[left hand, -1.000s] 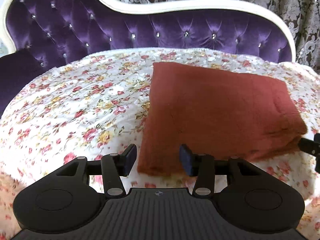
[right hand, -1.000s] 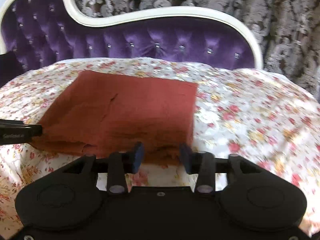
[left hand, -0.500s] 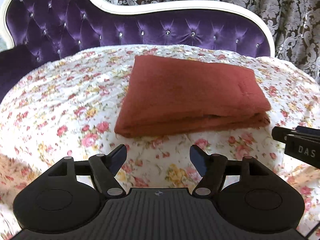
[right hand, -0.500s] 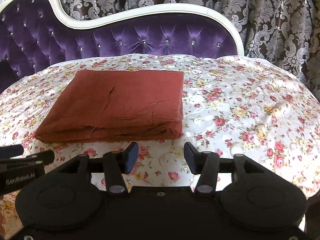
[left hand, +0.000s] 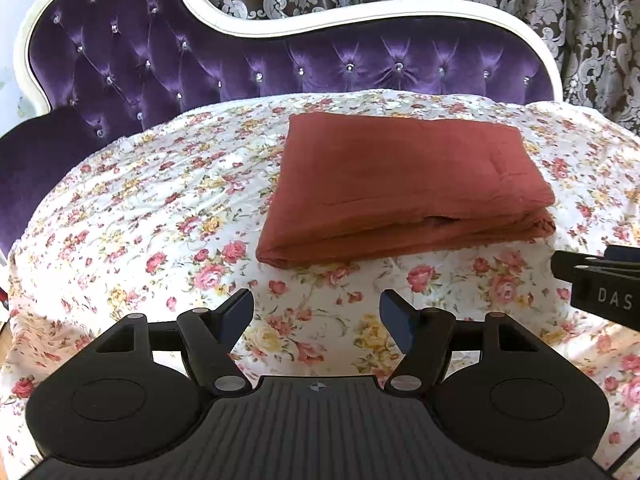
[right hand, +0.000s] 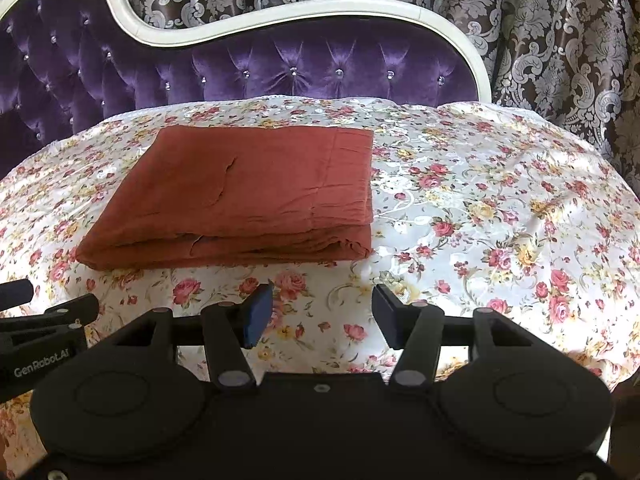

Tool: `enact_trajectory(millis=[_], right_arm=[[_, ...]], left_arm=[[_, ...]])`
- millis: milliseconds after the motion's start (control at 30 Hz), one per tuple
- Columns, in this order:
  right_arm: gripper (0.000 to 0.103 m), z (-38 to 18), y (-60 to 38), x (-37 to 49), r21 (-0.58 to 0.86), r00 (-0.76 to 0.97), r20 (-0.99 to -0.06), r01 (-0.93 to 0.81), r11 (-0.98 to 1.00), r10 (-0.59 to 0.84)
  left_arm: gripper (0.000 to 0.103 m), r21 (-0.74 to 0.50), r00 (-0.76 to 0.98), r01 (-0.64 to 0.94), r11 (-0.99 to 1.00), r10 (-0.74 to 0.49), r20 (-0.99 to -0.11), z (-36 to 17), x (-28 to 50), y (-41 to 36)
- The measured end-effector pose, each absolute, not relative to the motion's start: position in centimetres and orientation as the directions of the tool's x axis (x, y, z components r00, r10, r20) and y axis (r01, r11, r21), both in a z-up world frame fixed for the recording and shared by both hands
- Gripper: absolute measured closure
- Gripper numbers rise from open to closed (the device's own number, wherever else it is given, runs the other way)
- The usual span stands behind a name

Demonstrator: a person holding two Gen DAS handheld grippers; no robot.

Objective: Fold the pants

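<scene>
Folded pants (left hand: pixel 404 184), rust-red, lie as a flat rectangular stack on the floral bedspread (left hand: pixel 160 216), in front of the purple tufted headboard (left hand: pixel 280 60); in the right wrist view the same stack (right hand: pixel 248 196) sits left of centre. The near edge shows about 2 thick layered folds, with a slight gap between layers toward the right corner. The left gripper (left hand: pixel 316 318) hangs just short of that near edge, jaws spread and empty, only bedspread between them. The right gripper (right hand: pixel 322 312) also stands clear of the cloth, its jaws opening with nothing between them; each gripper's tip shows at the margin of the other's view. The fabric appears soft, thin and light, with a matte surface that likely offers fair friction against the pads. Being limp, it will sag and slide apart if lifted by 1 layer alone. A sound hold would probably pinch all layers together at the near corners, 1 gripper per corner. The folding looks essentially complete.
</scene>
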State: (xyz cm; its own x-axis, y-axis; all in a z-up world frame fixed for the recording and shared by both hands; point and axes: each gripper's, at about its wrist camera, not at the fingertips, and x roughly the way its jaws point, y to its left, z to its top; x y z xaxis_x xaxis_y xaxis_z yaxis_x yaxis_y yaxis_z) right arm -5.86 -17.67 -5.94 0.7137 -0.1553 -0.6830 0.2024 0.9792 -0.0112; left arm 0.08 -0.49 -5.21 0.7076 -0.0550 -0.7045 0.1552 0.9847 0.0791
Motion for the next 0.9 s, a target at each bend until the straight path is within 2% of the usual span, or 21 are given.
enact_trajectory(millis=[900], right_arm=[[0.042,-6.25,-17.05,-6.17,0.009,0.716,-0.685,0.196,0.981,-0.137]], left_arm=[[0.035,0.026,0.664,0.17,0.985,-0.095,-0.741,-5.38,0.39,-0.41]])
